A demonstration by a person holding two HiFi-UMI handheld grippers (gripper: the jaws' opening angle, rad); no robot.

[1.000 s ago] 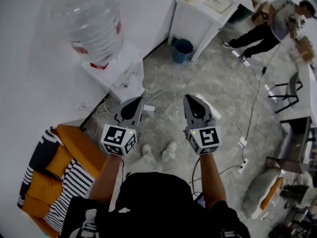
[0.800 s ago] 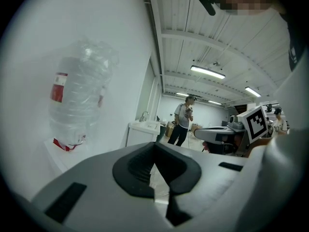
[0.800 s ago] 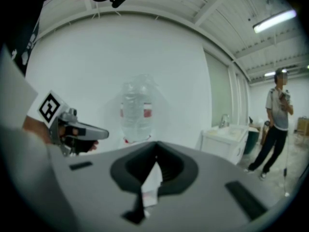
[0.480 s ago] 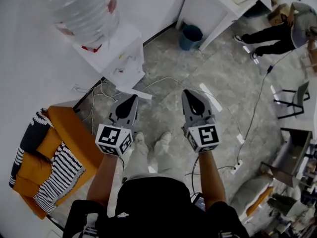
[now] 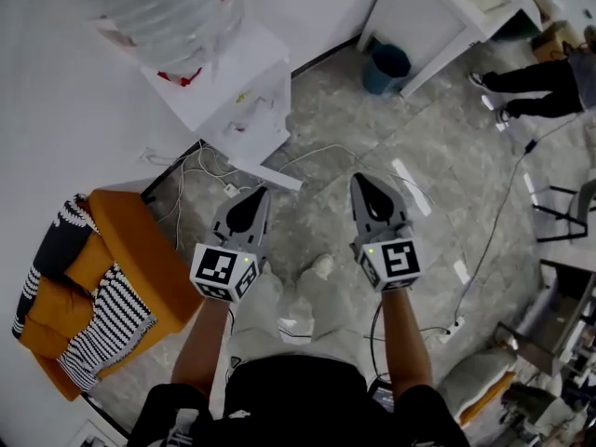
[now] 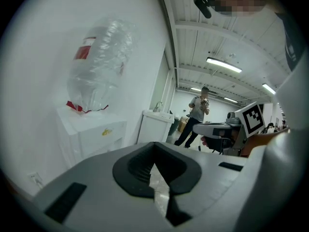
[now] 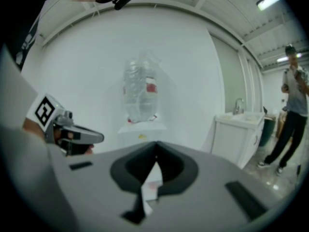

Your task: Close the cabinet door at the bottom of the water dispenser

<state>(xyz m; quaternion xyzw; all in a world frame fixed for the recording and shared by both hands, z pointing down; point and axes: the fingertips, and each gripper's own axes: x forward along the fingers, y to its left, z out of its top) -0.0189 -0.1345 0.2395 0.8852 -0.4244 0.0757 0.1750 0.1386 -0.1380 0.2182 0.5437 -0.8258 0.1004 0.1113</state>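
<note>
- White dispenser [image 5: 237, 87] stands against the wall at the upper left of the head view, with a clear bottle [image 5: 172, 12] upturned on top.
- Only the head view shows the door [image 5: 268, 173]. It juts out open from the dispenser's base over the grey floor [image 5: 372, 128], with loose cables [image 5: 191, 180] beside it.
- In the head view the left gripper [image 5: 257, 196] and right gripper [image 5: 361, 182] are held side by side and apart, both aimed toward the dispenser. The door lies near the left gripper's tip, and no contact shows.
- The head view alone also shows an orange chair [image 5: 154, 259] with striped cushions at the left and a blue bin [image 5: 386, 68] by a white desk [image 5: 438, 21].
- In the left gripper view, the left gripper [image 6: 154, 146] has its fingers clenched, tips meeting, with nothing between them. Beyond are the bottle [image 6: 99, 66] and the dispenser's top [image 6: 91, 132]. The gripper body hides the base and the door.
- That view also shows the right gripper's marker cube [image 6: 251, 120] at the right edge, ceiling lights, and a person [image 6: 197, 112] standing far off by the desk [image 6: 154, 127].
- In the right gripper view, the right gripper [image 7: 155, 149] likewise has its fingers clenched on nothing. The bottle [image 7: 140, 93] is straight ahead, the left gripper [image 7: 72, 135] is at the left, and a tap stands on the desk [image 7: 236, 132].
- The door cannot be made out there either.
</note>
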